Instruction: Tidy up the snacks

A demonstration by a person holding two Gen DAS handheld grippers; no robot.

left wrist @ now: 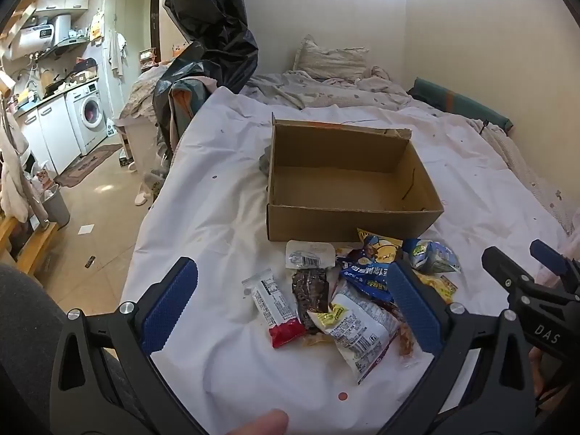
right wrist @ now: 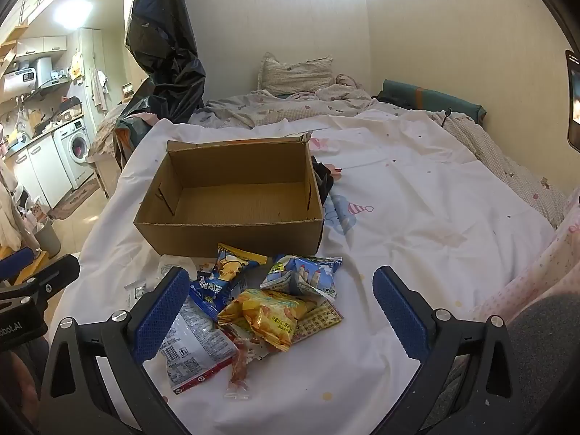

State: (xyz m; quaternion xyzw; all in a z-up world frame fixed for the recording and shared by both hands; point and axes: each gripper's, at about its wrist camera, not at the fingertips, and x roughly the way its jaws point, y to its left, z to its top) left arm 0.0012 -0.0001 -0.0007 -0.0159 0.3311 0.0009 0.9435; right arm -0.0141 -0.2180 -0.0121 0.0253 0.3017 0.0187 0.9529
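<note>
Left wrist: snacks [left wrist: 348, 290] beside cardboard box [left wrist: 348, 181]; seemingly touching.

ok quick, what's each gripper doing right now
Left gripper: open, holding nothing, above the pile of snack packets.
Right gripper: open, holding nothing, above the same pile.

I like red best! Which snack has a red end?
The long white bar at the left edge of the snack pile. Its near end is bright red; its neighbours are dark brown, blue and yellow.
</note>
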